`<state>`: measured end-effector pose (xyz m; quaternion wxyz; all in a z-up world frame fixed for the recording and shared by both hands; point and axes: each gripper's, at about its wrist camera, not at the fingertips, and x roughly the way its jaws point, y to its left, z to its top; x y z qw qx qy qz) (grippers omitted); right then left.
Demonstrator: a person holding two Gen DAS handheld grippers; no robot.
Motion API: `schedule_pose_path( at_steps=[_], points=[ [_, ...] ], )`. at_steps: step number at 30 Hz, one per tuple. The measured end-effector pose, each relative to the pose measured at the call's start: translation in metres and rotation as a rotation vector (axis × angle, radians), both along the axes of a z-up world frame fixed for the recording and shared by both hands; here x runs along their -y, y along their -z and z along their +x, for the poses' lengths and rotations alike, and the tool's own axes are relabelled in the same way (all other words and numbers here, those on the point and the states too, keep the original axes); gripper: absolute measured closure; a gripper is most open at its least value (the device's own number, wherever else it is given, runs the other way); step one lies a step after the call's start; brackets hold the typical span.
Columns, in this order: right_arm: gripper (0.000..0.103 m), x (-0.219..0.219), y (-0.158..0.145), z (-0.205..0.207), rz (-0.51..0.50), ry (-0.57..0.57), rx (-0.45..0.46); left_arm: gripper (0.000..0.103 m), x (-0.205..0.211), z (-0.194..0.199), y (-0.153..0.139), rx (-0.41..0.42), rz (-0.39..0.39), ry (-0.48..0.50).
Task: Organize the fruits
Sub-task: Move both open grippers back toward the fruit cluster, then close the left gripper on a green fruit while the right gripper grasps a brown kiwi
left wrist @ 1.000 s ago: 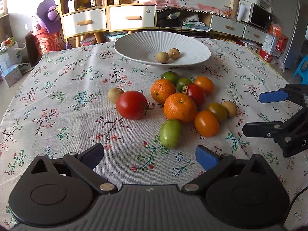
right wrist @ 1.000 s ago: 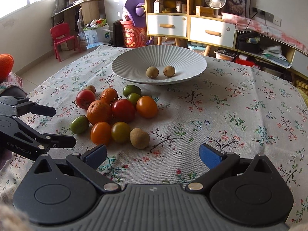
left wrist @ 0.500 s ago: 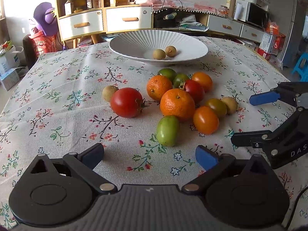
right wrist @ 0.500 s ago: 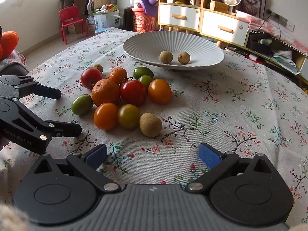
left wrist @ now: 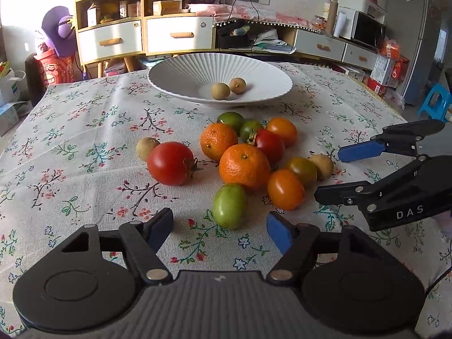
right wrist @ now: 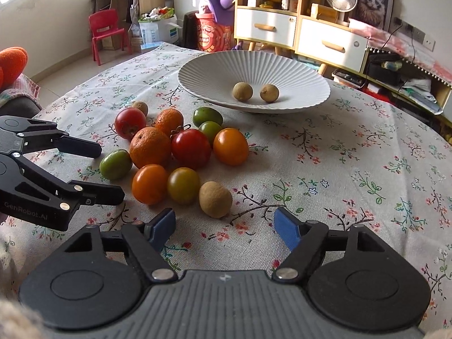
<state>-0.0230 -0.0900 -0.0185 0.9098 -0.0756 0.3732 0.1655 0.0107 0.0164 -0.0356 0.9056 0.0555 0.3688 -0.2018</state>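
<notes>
On the flowered tablecloth (left wrist: 84,130), both grippers' jaws have narrowed since a second ago and are closing on nothing. The green fruit (left wrist: 228,205) lies just ahead of the left gripper (left wrist: 220,227), touching neither finger; the brown longan (right wrist: 215,199) lies just ahead of the right gripper (right wrist: 224,226).

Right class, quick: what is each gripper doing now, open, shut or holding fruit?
Left gripper: jaws closing, nothing between them, holds nothing.
Right gripper: jaws closing, nothing between them, holds nothing.
</notes>
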Motion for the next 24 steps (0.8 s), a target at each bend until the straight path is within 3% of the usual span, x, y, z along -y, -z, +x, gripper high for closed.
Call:
schedule_pose_path(
  at_steps=[6,24],
  points=[
    [0.053,-0.0016,-0.0035,0.0026,0.009,-0.014,-0.003,0.052,-0.001,0.0021,-0.0026,-0.004,-0.029,0.004],
    [0.073,0.0002,-0.0044,0.0072,0.02,0.0,0.003,0.08,0.0013,0.0042,-0.0037,-0.003,-0.041,0.014]
  ],
)
